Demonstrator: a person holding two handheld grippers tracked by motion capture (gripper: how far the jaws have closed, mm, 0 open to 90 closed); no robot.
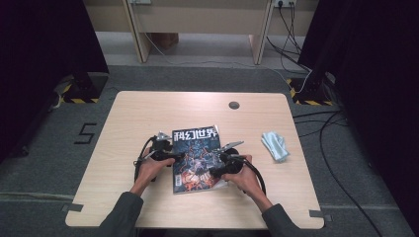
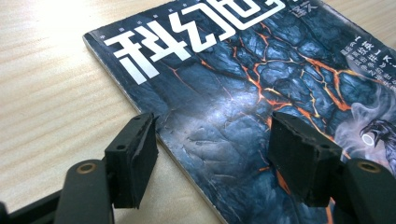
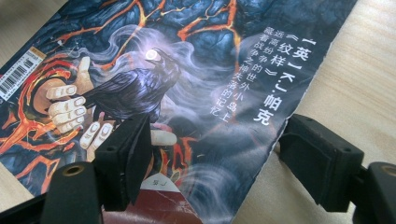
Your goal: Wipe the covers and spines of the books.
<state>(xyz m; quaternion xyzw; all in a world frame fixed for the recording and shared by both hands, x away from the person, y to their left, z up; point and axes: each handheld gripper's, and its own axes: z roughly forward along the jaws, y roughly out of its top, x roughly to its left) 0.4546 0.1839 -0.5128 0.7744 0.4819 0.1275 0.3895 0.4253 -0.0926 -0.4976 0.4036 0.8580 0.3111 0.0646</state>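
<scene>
The counter (image 1: 148,113) was a pale wood-grain top with rounded corners and a small dark round cap (image 1: 234,105) set near its far edge. A magazine (image 1: 195,158) with a dark, lava-cracked cover lay flat near the middle. To its right, well apart, lay a crumpled pale blue cloth (image 1: 274,145).

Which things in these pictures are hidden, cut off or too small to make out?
- Magazine, high view: both side edges are covered by the left gripper and right gripper.
- Magazine, left gripper view: the title is cut off by the top edge.
- Barcode, right gripper view: cut off by the left edge, digits too small.
- Pale blue cloth, high view: too small to tell how it is folded.
</scene>
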